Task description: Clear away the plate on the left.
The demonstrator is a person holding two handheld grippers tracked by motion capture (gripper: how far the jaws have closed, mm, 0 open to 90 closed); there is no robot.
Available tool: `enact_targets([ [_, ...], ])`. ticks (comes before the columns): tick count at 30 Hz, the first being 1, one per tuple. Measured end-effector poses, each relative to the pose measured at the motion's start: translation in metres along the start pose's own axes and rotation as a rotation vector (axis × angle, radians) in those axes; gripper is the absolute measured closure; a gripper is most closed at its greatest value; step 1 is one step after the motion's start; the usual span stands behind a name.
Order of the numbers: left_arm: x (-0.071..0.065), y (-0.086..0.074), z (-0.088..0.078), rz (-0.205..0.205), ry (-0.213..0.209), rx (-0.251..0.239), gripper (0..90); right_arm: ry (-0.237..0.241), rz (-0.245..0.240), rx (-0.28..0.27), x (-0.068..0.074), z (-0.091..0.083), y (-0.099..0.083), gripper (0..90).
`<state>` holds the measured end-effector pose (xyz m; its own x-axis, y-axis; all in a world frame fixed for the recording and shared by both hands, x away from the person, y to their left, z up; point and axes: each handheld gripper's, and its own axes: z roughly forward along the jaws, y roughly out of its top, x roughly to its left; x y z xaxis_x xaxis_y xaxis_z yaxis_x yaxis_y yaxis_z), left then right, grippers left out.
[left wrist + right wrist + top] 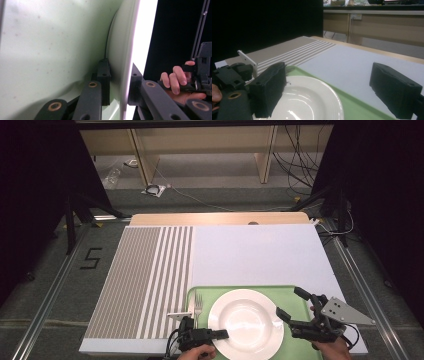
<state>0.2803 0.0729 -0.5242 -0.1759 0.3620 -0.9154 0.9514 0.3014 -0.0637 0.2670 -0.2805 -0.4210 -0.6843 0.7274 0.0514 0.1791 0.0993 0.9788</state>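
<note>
Lying flat on the green tray (295, 292), face up, the round white plate (246, 322) has its near-left rim clamped between the left gripper's (220, 334) jaws; the right gripper (290, 304) hovers open-jawed at the plate's right edge.

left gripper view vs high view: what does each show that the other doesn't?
Left gripper view alone: the left hand-held gripper seen close up, one jaw under the plate rim and one above it, pads on the rim. High view alone: the fork left of the plate on the green tray, the striped mat, and the right hand-held gripper with jaws spread at the plate's right edge. Shared: plate, tray, both grippers.
</note>
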Motion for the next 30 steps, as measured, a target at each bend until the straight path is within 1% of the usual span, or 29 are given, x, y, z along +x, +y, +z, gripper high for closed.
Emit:
enact_targets([
  [3, 0.0, 0.001, 0.0, 0.001, 0.002, 0.007, 77.3, 0.0, 0.001, 0.0, 0.0, 0.0, 0.0, 14.7],
  [4, -0.001, 0.001, 0.0, 0.011, 0.007, 0.011, 77.2, 0.0, 0.0, 0.0, 0.0, 0.0, 0.0, 14.7],
  [6, -0.002, 0.0, 0.0, 0.016, 0.011, 0.009, 76.7, 0.001, 0.001, 0.0, 0.0, 0.0, 0.0, 14.7],
  [9, -0.003, 0.001, -0.001, 0.03, 0.008, 0.012, 72.0, 0.001, 0.002, 0.002, 0.0, 0.0, 0.0, 14.7],
  [10, -0.005, 0.001, -0.001, 0.052, 0.012, 0.016, 70.1, 0.001, 0.002, 0.0, 0.0, 0.0, 0.0, 14.7],
  [13, -0.009, 0.002, -0.002, 0.09, 0.014, 0.027, 62.9, 0.002, 0.001, 0.0, 0.0, 0.0, 0.0, 14.7],
  [15, -0.012, 0.004, -0.003, 0.138, 0.024, 0.042, 57.2, 0.003, 0.003, -0.001, 0.0, 0.0, 0.0, 14.7],
  [16, -0.014, 0.004, -0.003, 0.163, 0.032, 0.043, 56.0, 0.003, 0.003, -0.001, 0.0, 0.0, 0.0, 14.7],
  [19, -0.018, 0.007, -0.007, 0.192, 0.039, 0.041, 51.7, 0.003, 0.002, -0.001, 0.0, 0.0, 0.0, 14.7],
  [21, -0.022, 0.009, -0.01, 0.224, 0.052, 0.037, 48.4, 0.004, 0.003, -0.001, 0.0, 0.0, 0.0, 14.7],
  [25, -0.025, 0.013, -0.015, 0.247, 0.08, 0.027, 43.2, 0.003, 0.003, -0.001, 0.0, 0.0, 0.0, 14.7],
  [26, -0.025, 0.013, -0.016, 0.262, 0.091, 0.02, 41.9, 0.004, 0.003, -0.001, 0.0, 0.0, 0.0, 14.7],
  [30, -0.029, 0.015, -0.02, 0.286, 0.087, 0.009, 41.0, 0.003, 0.003, 0.0, 0.001, 0.0, 0.0, 14.7],
])
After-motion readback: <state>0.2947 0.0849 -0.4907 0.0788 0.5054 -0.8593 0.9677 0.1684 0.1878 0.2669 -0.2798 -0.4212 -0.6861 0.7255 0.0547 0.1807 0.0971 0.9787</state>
